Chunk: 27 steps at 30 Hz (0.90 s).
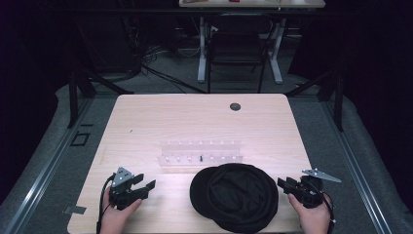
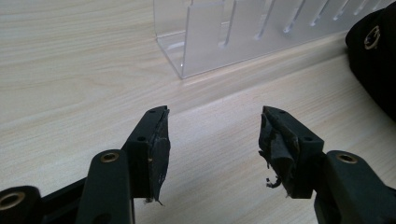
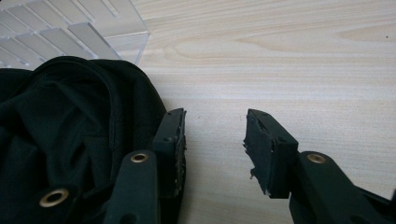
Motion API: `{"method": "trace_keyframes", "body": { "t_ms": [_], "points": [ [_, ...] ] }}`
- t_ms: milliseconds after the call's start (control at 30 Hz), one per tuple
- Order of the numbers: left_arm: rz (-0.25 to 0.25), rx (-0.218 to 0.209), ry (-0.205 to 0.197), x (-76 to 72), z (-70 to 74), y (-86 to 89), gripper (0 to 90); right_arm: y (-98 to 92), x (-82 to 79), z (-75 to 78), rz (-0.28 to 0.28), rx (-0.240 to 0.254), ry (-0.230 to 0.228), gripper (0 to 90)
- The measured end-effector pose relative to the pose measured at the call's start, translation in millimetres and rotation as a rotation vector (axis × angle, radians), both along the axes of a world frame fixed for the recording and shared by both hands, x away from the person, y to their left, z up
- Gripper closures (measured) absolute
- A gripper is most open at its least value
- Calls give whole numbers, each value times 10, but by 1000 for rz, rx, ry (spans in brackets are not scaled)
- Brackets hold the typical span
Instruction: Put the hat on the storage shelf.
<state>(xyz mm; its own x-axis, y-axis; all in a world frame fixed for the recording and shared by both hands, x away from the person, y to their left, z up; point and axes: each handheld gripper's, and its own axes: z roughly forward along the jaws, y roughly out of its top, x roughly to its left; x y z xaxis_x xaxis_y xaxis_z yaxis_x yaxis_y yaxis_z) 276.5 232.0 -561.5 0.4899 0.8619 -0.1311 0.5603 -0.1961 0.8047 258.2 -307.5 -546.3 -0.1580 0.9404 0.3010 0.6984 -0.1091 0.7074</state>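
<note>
Black fabric cap (image 1: pixel 234 196), soft and round, lies upside down on the pale wooden worktop (image 1: pixel 195 122) close to its near edge, a little right of the middle, with its hollow inside facing up. Just beyond it, toward the far edge, stands a clear acrylic rack (image 1: pixel 200 152) with two rows of slots.

From the high view, the left gripper (image 1: pixel 146 185) rests in a hand near the near-left corner, its jaws pointing toward the cap and well apart from it, with bare wood between. The right gripper (image 1: pixel 284 184) sits in the other hand near the near-right corner, its tips just beside the cap's right rim.

The left gripper view adds what the high view cannot: the left gripper (image 2: pixel 214 135) has its jaws spread wide with nothing between them, and worn, frayed padding lines their inner faces. Ahead of them is the rack's near end (image 2: pixel 205 42) with its upright dividers, and the cap (image 2: pixel 376 60) enters only at the right edge, showing a small metal eyelet (image 2: pixel 372 37).

The right gripper view shows the right gripper (image 3: pixel 215 140) likewise released, bare wood in the gap between its jaws. The cap (image 3: pixel 70 130) lies against the outside of the left-hand jaw in that view, its folded lining and seams plain to see; whether the cloth actually touches the jaw I cannot tell. A corner of the rack (image 3: pixel 93 32) shows beyond the cap at the upper left.
</note>
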Motion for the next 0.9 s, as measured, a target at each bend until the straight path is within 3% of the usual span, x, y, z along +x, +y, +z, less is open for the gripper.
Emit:
{"method": "trace_keyframes", "body": {
  "t_ms": [533,900],
  "points": [
    [-7,1,1,-9,6,-3,431,27,-14,43,3,-5,12,568],
    [-19,3,1,-33,7,-35,432,84,-26,188,35,10,4,591]
  ]
}}
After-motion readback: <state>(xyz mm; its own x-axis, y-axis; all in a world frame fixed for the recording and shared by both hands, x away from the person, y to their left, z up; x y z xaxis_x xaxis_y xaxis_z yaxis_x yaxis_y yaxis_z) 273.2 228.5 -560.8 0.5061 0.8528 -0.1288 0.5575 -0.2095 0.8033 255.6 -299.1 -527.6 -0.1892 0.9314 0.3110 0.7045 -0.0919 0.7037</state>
